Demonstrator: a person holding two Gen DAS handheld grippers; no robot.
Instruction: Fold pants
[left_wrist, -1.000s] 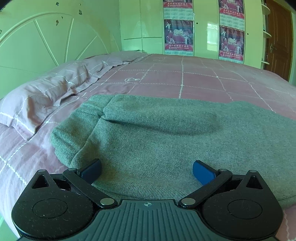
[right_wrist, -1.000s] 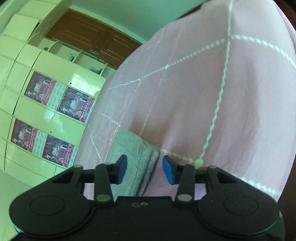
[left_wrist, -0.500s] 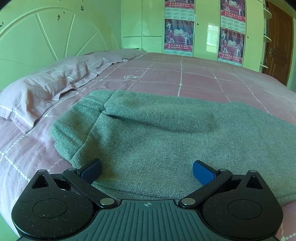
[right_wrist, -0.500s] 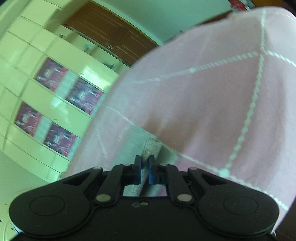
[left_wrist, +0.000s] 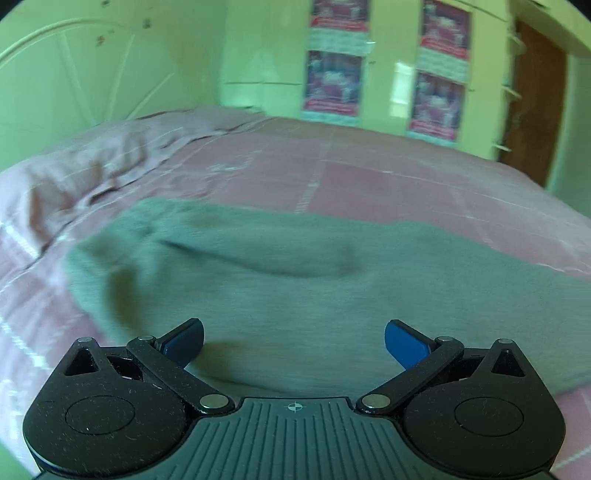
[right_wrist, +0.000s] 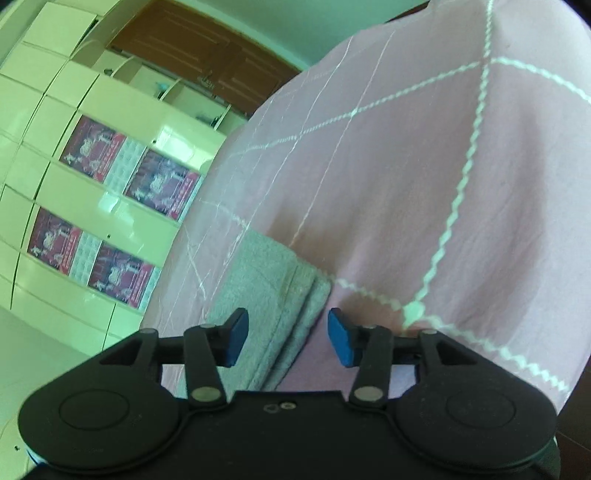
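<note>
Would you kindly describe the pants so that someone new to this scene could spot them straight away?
Start from the large bed with its pink cover crossed by thin white lines. The pants lie flat across the cover, just ahead of the open left gripper, with a pillow off to their left. They are the only grey-green, fuzzy knit fabric there; everything around them is smooth pink cloth.

No legible text, brand, number or sign is found: the red posters (right_wrist: 92, 151) on the pale cabinet doors (right_wrist: 44, 122) carry print and calendar-like grids too small and blurred to read, and the same posters (left_wrist: 334, 83) in the left wrist view are motion-blurred.
</note>
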